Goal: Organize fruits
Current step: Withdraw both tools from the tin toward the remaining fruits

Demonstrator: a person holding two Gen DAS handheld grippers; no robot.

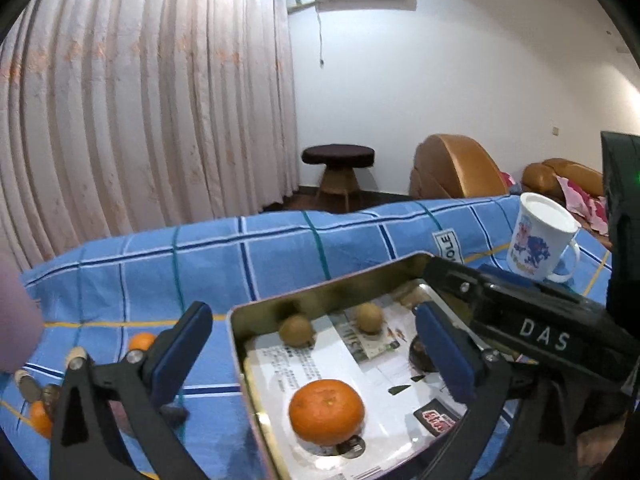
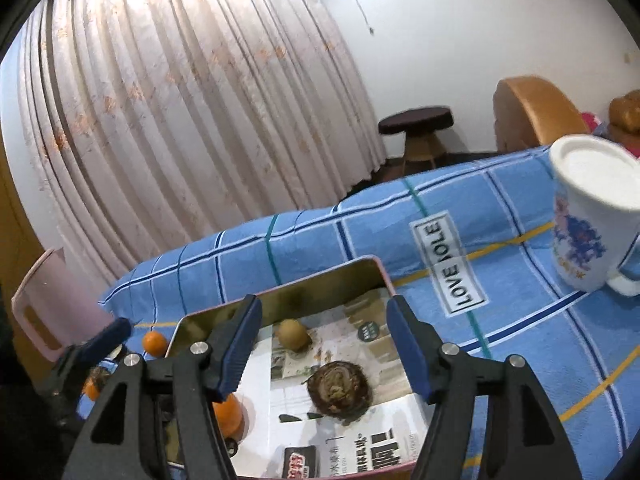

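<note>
So both grippers are hanging over the tin (image 1: 256, 308) right now, and both are sitting wide apart with nothing between the fingers. The left gripper (image 1: 316, 344) is straddling the tin's near-left corner, one finger outside the wall and one inside. The right gripper (image 2: 324, 340) is hovering over the right half of the tin, roughly above the dark fruit (image 2: 340, 388).

Looks like the sorting is partway along: the tin is already holding an orange (image 1: 326, 412), two brown fruits (image 1: 296, 330) up by the far wall, and that dark round one, all lying on the printed paper (image 1: 320, 364) lining the bottom. Still out on the blue cloth (image 1: 280, 252), left of the tin, are a small orange (image 1: 141, 341), another orange (image 1: 40, 418) and what looks like a couple of brownish things, too blurry to call.

My guess is the left one is going for those next: swinging left off the tin, dropping over the small orange, then closing gently so it doesn't roll. The mug (image 2: 592, 224) is well off to the right, out of the way.
</note>
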